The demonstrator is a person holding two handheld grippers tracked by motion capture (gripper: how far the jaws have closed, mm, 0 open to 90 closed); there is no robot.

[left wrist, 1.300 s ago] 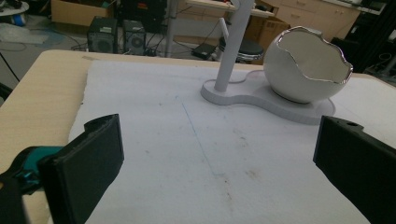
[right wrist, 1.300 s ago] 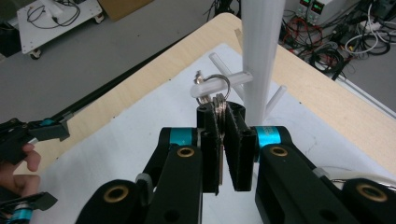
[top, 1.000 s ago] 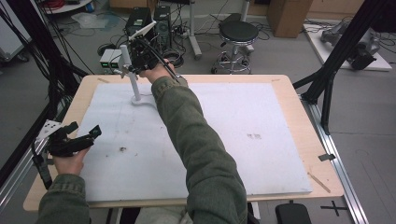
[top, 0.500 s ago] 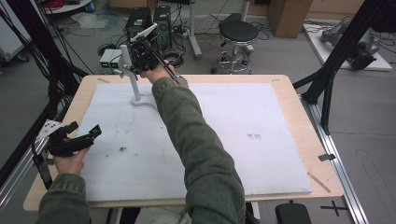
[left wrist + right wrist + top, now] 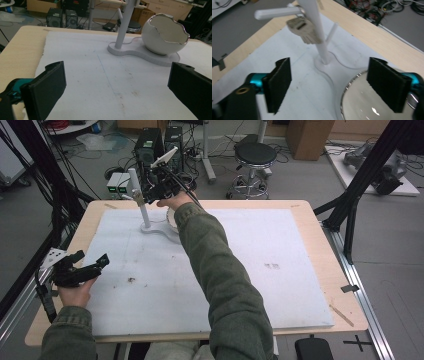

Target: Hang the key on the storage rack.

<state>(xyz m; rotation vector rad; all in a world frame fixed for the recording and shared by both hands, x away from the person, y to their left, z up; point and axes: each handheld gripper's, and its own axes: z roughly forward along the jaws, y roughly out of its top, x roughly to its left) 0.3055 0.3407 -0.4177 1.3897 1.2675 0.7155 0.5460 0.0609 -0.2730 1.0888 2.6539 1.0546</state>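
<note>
Wooden table (image 5: pixel 310 220) w/ white foam mat (image 5: pixel 250 270); 1 white stand (image 5: pixel 145 215), 1 eggshell-shaped bowl (image 5: pixel 163 35), 1 pale tag (image 5: pixel 303 30) hung on stand's peg at far left; right gripper (image 5: pixel 157 182) reached out by stand, jaws just opened, nothing between; left gripper (image 5: pixel 75 270) resting near edge, jaws spread.

olive-green sleeves (image 5: pixel 220 270), black jaws, seemingly teal mounts

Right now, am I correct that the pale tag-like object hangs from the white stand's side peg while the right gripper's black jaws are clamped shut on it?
Not quite: the pale tag-like object hangs from the white stand, but the right gripper is open; its jaws have just been opening with nothing between them, as the right gripper view shows.
</note>
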